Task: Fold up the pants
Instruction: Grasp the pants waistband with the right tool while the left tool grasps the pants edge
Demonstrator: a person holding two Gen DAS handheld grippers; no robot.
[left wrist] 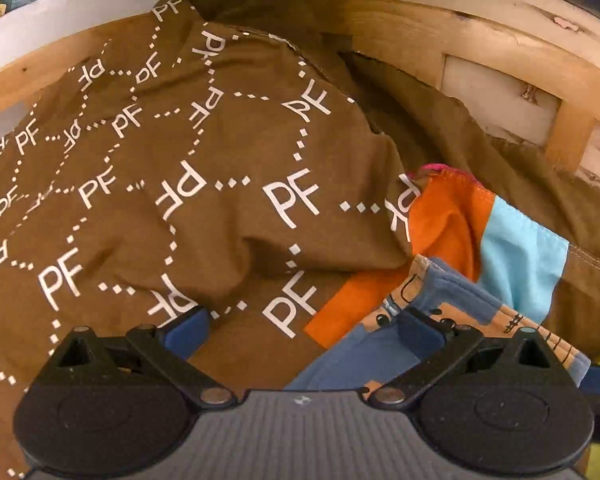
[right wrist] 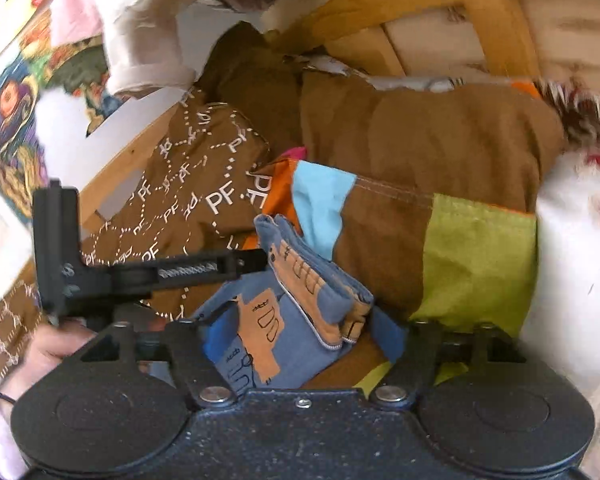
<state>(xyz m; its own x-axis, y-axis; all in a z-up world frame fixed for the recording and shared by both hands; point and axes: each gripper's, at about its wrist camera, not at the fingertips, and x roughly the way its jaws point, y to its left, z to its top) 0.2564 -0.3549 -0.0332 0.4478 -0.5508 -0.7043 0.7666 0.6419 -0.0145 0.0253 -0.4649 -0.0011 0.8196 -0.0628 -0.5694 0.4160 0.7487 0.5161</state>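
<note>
Currently the small blue pants [right wrist: 300,312], printed with tan shapes, lie bunched directly ahead of the right tool [right wrist: 304,334], on a brown patchwork cover [right wrist: 420,152]. Both tools stand released, fingers spread wide. The left tool [left wrist: 304,326] has only the pants' edge beside its right-hand finger [left wrist: 420,330]; brown PF-lettered fabric [left wrist: 180,184] fills the gap between its fingers. Risk: closing here may pinch this fabric along with the pants, dragging both. The layered bundle may also slide apart if only its top layer is caught.
</note>
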